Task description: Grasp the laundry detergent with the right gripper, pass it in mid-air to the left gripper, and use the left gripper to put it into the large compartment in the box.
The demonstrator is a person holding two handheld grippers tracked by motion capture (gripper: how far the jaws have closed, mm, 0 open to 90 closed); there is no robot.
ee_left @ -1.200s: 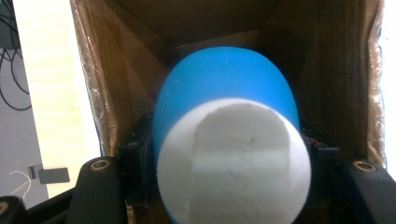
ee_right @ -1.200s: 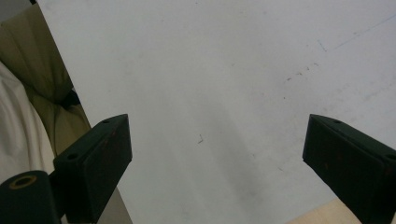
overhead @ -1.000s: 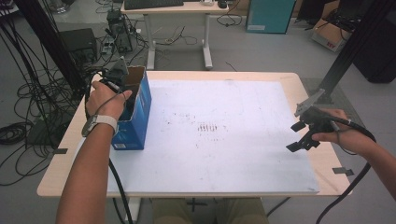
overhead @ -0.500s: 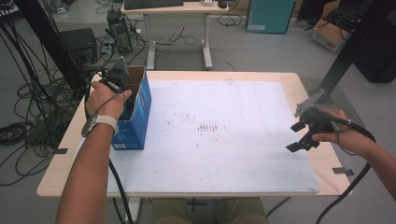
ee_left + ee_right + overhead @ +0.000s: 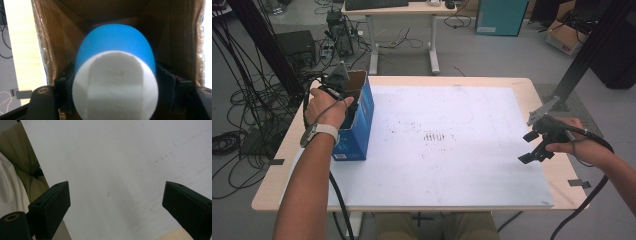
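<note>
An open blue cardboard box (image 5: 357, 125) stands at the table's left edge. My left gripper (image 5: 343, 95) reaches down into it from above. In the left gripper view its jaws are shut on a blue and white rounded foam object (image 5: 116, 75), held inside the box's brown walls (image 5: 47, 45). My right gripper (image 5: 537, 145) hovers over the right side of the white sheet (image 5: 452, 145). Its jaws stand wide open with nothing between them in the right gripper view, where my right gripper (image 5: 120, 205) faces the bare white sheet (image 5: 112, 157).
The wooden table (image 5: 282, 165) shows a bare rim around the white sheet. A second desk (image 5: 402, 7) and a teal cabinet (image 5: 499, 17) stand beyond the far edge. Cables (image 5: 242, 115) lie on the floor at the left.
</note>
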